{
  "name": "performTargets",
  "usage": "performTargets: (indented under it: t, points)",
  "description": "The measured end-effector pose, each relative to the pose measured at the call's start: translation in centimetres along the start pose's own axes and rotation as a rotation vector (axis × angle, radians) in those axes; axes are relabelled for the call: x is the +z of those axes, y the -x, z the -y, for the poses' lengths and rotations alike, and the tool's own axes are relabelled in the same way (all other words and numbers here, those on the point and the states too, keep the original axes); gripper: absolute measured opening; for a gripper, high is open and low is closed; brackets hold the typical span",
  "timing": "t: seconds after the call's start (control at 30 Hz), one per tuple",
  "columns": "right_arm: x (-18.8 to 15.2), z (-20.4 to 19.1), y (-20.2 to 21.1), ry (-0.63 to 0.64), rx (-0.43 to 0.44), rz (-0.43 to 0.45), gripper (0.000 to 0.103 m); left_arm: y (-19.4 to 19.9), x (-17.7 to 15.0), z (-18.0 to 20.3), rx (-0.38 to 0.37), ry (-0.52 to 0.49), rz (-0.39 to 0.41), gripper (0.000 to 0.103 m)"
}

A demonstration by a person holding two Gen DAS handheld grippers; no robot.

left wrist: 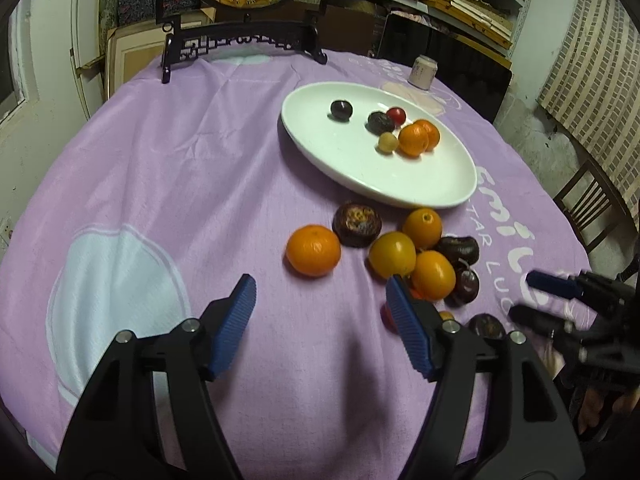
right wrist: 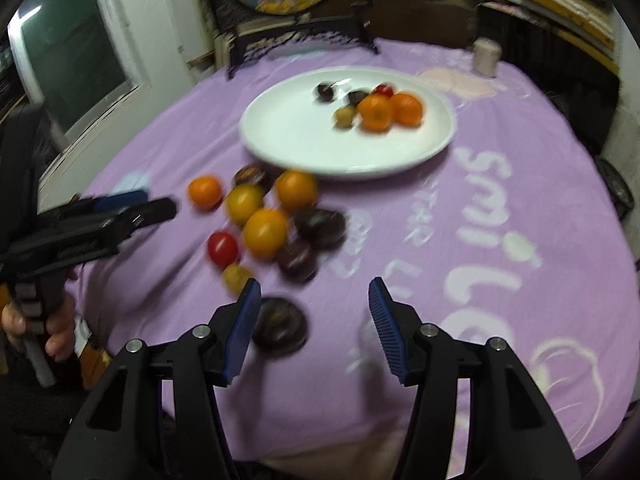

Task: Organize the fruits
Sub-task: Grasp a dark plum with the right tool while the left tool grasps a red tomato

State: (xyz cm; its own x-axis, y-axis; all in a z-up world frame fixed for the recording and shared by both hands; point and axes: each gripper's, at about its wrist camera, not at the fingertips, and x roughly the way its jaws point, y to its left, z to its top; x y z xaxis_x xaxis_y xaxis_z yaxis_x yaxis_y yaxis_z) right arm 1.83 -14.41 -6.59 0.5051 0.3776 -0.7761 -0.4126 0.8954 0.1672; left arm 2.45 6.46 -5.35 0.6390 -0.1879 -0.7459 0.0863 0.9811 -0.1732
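A white oval plate point(left wrist: 360, 176) point(right wrist: 296, 140) holds two oranges point(left wrist: 414, 140), dark plums, a red tomato and a small yellow fruit. A pile of loose fruit lies on the purple cloth in front of it: an orange point(left wrist: 313, 250) apart on the left, more oranges point(left wrist: 433, 275), a yellow fruit point(left wrist: 392, 254), dark fruits point(left wrist: 357, 224), a red tomato point(right wrist: 222, 247). My left gripper point(left wrist: 320, 292) is open and empty, just short of the pile. My right gripper point(right wrist: 314, 296) is open and empty, with a dark fruit point(right wrist: 280, 326) by its left finger.
A round table with a purple cloth point(left wrist: 180, 160). A black framed screen stand point(left wrist: 244, 40) stands at the far edge, a small cup point(left wrist: 422, 72) at the far right. Shelves, a wall and a chair point(left wrist: 592, 208) surround the table.
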Motion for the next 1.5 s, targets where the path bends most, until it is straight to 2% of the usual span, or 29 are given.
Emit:
performTargets:
  t: [0.13, 0.27, 0.3, 0.33, 0.5, 0.63, 0.77, 0.83, 0.9, 0.93, 0.97, 1.07, 1.17, 1.5]
  points:
    - [-0.9, -1.4, -0.6, 0.055, 0.029, -0.042, 0.056, 0.0, -0.4, 0.5, -0.003, -0.02, -0.009, 0.069]
    - [-1.3, -1.4, -2.2, 0.043, 0.049, -0.087, 0.056, 0.0, -1.1, 1.1, -0.017, -0.05, -0.028, 0.071]
    - [-1.4, -1.4, -2.6, 0.043, 0.057, -0.09, 0.053, -0.1, -1.3, 1.4, -0.02, -0.061, -0.034, 0.073]
    - [-1.5, -1.4, -3.0, 0.043, 0.06, -0.095, 0.042, -0.1, -1.5, 1.7, -0.021, -0.071, -0.038, 0.073]
    - [-1.8, -1.1, -2.3, 0.047, 0.026, -0.068, 0.042, -1.3, -2.0, 2.9, 0.0, -0.117, -0.079, 0.074]
    - [-1.8, 0.8, -1.9, -0.017, -0.004, -0.059, 0.042, -2.4, -2.3, 4.0, 0.061, -0.181, -0.099, 0.074]
    - [-2.1, 1.5, -1.6, -0.041, 0.012, -0.055, 0.042, -3.3, -2.3, 5.2, 0.057, -0.22, -0.114, 0.073]
    - [-2.2, 1.7, -1.6, -0.05, 0.026, -0.056, 0.042, -3.9, -2.1, 5.8, 0.056, -0.234, -0.118, 0.066]
    - [-2.1, 1.8, -1.8, -0.057, 0.033, -0.058, 0.042, -4.8, -1.8, 6.4, 0.06, -0.241, -0.111, 0.053]
    - [-2.1, 1.9, -1.8, -0.062, 0.034, -0.058, 0.042, -5.0, -1.6, 6.7, 0.053, -0.248, -0.108, 0.05]
    - [-2.1, 2.0, -1.8, -0.066, 0.034, -0.057, 0.042, -5.1, -1.5, 6.8, 0.042, -0.251, -0.106, 0.042]
    - [-2.1, 2.2, -1.4, -0.077, 0.032, -0.045, 0.042, -4.8, -1.3, 6.6, 0.032, -0.23, -0.093, 0.031]
    - [-2.0, 2.4, -1.1, -0.084, 0.035, -0.031, 0.042, -3.8, -1.2, 5.7, -0.012, -0.186, -0.092, 0.03]
    - [-0.8, 2.3, -0.8, -0.087, 0.037, -0.005, 0.042, -0.5, -0.3, 4.9, -0.039, -0.163, -0.026, 0.03]
